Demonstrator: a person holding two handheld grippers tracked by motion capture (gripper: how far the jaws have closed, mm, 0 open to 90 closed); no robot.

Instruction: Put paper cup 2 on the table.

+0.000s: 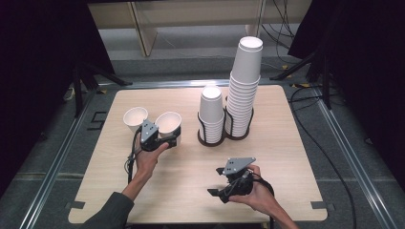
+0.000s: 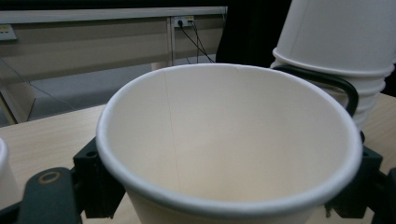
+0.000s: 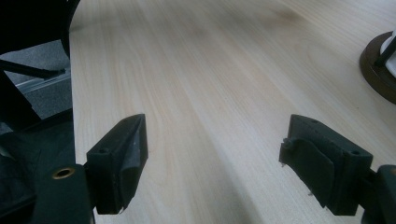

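Left tongs (image 1: 168, 139) clamped on paper cup (image 1: 168, 125); right tongs (image 1: 220, 183) apart, empty, low over bare desk (image 1: 191, 176).

Jaws seen pressing both sides of cup wall just under rim in left gripper view. Cup (image 2: 229, 144) upright, white outside, cream inside, one vertical seam, rolled rim round and undented, nothing in it; held near desk's left half, just beside second loose cup (image 1: 135, 118), left of short stack (image 1: 211, 114) and tall stack (image 1: 244, 86) in black wire holder (image 1: 224, 136). Risks, as judged: thin wall buckling under harder squeeze; slipping out of a slack grip; clipping neighbour cup or holder wire on a sideways swing, tall stack likely to topple.
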